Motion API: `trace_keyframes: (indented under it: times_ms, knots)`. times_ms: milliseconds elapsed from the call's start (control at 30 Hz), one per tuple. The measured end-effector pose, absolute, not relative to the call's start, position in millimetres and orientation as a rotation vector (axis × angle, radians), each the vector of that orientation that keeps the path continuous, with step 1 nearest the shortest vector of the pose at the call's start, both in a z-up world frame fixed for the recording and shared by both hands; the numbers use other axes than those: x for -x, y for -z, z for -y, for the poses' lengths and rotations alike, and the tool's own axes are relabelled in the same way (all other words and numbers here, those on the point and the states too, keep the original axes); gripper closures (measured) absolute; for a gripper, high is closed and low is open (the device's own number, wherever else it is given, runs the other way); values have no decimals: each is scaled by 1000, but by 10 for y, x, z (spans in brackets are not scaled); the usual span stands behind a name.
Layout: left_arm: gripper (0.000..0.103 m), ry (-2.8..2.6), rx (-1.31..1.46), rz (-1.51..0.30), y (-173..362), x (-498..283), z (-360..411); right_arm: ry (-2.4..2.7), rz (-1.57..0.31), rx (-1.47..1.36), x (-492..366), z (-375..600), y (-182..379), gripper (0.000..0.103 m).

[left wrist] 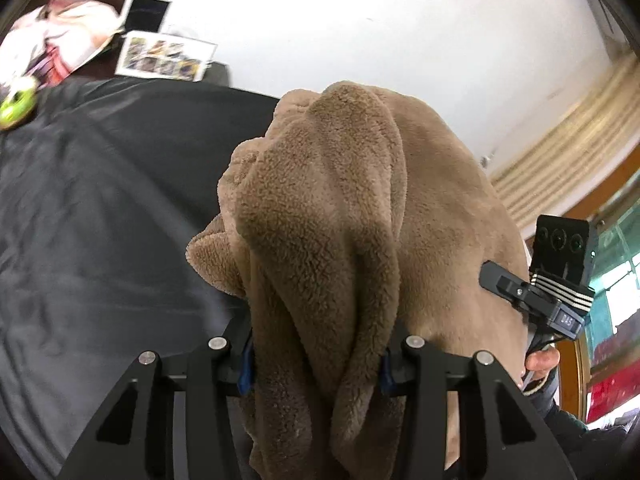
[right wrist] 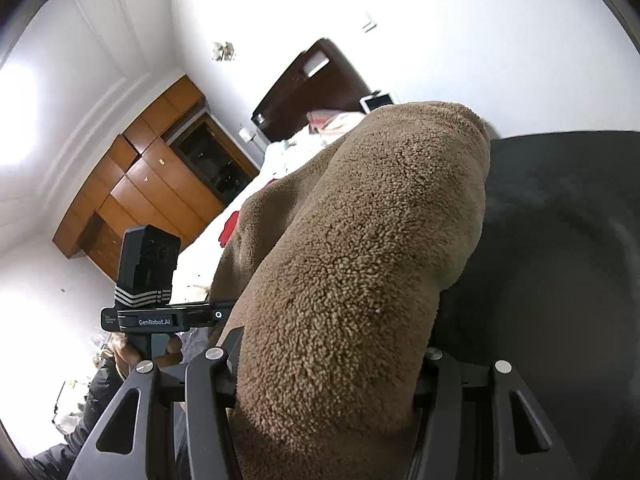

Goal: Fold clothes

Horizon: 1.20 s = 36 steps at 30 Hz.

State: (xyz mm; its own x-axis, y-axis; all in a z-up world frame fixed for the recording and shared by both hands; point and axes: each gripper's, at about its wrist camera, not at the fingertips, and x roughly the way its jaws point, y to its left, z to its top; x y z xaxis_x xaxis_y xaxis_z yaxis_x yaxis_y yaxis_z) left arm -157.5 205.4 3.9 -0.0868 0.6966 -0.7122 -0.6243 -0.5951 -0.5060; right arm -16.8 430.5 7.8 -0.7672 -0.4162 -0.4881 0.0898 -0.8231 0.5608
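Fleece fills both wrist views: a brown fleece garment [left wrist: 340, 200] is bunched and lifted above the bed [left wrist: 100, 208], which is covered by a dark grey sheet. The left gripper [left wrist: 316, 364] has its fingers [left wrist: 244, 364] clenched on a thick fold of the garment, the cloth squeezed between the blue-edged pads and spilling down below them. The right gripper [right wrist: 328, 376] grips another thick roll of the same fleece [right wrist: 360, 240], its fingers [right wrist: 228, 360] pressed against both sides of the bundle. Each gripper shows in the other's view, beside the cloth: the right one [left wrist: 540, 288] at the right side of the left view, with a hand [left wrist: 540, 360] on its handle, and the left one [right wrist: 168, 316] at the left side of the right view, also held by a hand [right wrist: 132, 352]. Toward the far left corner of the bed lie a printed sheet of pictures [left wrist: 164, 58], a pale pink and white cloth [left wrist: 56, 28] and a green round object [left wrist: 16, 104]. A wooden wardrobe [right wrist: 144, 184] stands against the wall.
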Motion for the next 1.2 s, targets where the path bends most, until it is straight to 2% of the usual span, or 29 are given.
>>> trace_keyframes:
  times_ms: [300, 400, 500, 567, 700, 767, 800, 900, 967, 1067, 1200]
  knots:
    - [54, -1841, 1285, 87, 157, 1422, -2968, 2740, 650, -995, -113, -5081, -175, 47]
    - [54, -1901, 1309, 87, 266, 1456, -3159, 2779, 641, -1085, -61, -5315, -15, 40]
    - [45, -1938, 1303, 57, 277, 1442, -3222, 2791, 672, -1152, -113, -5465, 146, 28]
    - [42, -1988, 1278, 0, 191, 1395, -3189, 2823, 669, -1157, -197, -5513, 172, 24]
    - [42, -2085, 1151, -47, -177, 1177, -3100, 3057, 487, -1037, -756, -5469, -133, 21]
    - [41, -2105, 1053, -53, -369, 1058, -3152, 3104, 409, -971, -1002, -5227, -265, 16]
    - [41, -2103, 1021, -61, -420, 1031, -3217, 3124, 372, -938, -1126, -5099, -329, 11]
    - [34, -2031, 964, -53, -319, 971, -3511, 3176, 232, -960, -1255, -4710, -292, 10]
    - [34, -1957, 1011, -55, -172, 894, -3710, 3161, 239, -1043, -1157, -4630, -127, 10]
    - [34, -1946, 1054, -102, 129, 905, -3855, 3103, 375, -1221, -1066, -4727, 234, 10]
    - [34, -1934, 1039, -83, 165, 952, -3831, 3065, 550, -1242, -1043, -4903, 419, 10]
